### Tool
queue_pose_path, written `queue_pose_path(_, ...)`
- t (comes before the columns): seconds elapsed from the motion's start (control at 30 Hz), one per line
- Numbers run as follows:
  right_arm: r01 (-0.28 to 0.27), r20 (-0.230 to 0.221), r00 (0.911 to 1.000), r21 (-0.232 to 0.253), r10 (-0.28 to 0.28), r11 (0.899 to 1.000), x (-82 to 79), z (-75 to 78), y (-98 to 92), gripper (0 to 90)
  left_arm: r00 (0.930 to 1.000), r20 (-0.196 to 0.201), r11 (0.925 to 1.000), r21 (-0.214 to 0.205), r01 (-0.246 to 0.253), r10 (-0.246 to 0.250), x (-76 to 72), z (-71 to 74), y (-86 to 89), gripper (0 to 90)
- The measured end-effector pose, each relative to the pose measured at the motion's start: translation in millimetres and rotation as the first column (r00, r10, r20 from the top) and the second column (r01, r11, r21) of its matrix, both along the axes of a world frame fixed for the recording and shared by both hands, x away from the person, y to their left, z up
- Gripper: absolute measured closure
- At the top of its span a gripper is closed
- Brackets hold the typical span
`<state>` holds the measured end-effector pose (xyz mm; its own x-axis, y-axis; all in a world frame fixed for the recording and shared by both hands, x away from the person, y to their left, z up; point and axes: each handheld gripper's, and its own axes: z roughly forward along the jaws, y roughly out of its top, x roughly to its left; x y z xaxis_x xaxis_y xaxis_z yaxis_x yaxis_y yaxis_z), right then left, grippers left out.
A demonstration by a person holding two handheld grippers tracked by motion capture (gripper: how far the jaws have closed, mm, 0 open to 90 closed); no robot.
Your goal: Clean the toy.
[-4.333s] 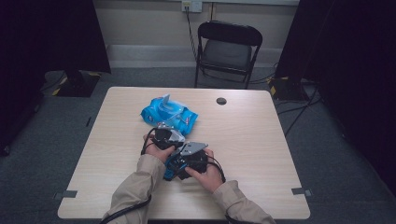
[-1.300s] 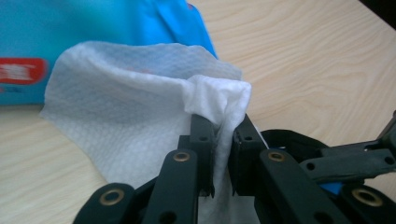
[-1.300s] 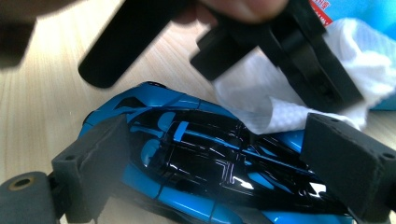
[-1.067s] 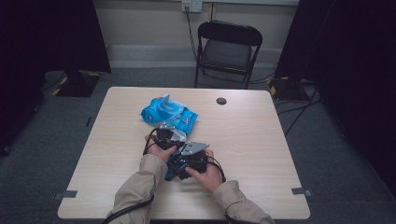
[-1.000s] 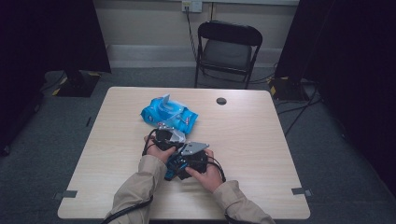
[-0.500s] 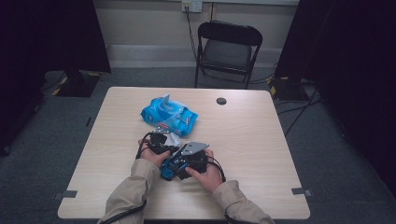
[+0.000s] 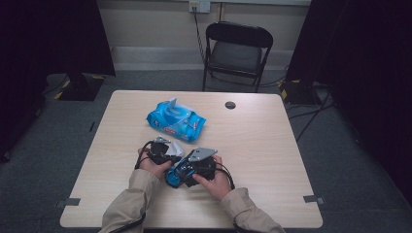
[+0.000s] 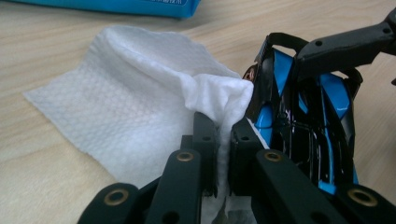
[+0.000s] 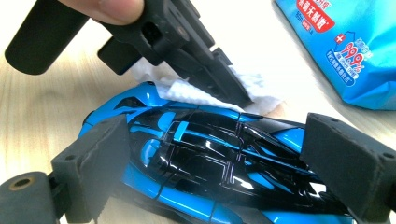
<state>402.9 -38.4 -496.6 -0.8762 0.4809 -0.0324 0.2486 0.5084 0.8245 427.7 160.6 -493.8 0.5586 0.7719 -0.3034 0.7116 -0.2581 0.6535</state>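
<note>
Blue-and-black car: a glossy toy sports car (image 9: pixel 205 163), bright blue body with black roof, panels and fine blue striping; it sits low on the table near the person's edge, lengthwise between the right gripper's pads.
Right gripper: the right gripper (image 9: pixel 219 161) has one black foam pad at each end of the car, pressing on it; in the high view the hand (image 7: pixel 214 177) wraps the gripper body, with the grey plate on top.
Wet wipe: a white, dimpled sheet (image 8: pixel 126 107), bunched to a peak where it is pinched and spread flat over the wood beyond; the bunched end touches the car's side.
Left gripper: the left gripper (image 8: pixel 223 135) has its jaws drawn narrow, with only the wipe's fold between them, and it holds the wipe against the car.
Table: pale wood-grain top (image 7: pixel 262 141).
Wipe pack: a blue soft pack (image 7: pixel 177 121) with red and white print, its flap standing up, lying just beyond the grippers toward the table's middle.
Small dark disc: (image 7: pixel 230 105) near the far edge, well apart from the pack.
Chair: a black folding chair (image 7: pixel 236 48) behind the table.
</note>
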Motion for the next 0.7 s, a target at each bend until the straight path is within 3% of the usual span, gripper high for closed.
queue_pose_path(0.47,0.0,0.002,1.0,0.002,0.0,1.0,-0.2,-0.3,-0.2,7.6,0.9998,0.007,0.9986,0.05,0.02,-0.02,-12.1,3.2,14.7,83.1)
queue_pose_path(0.7,0.001,0.002,1.0,0.002,-0.001,1.0,-0.3,-0.3,-0.1,7.6,0.9999,0.002,0.9987,0.049,0.016,-0.016,-20.3,3.6,24.0,83.2)
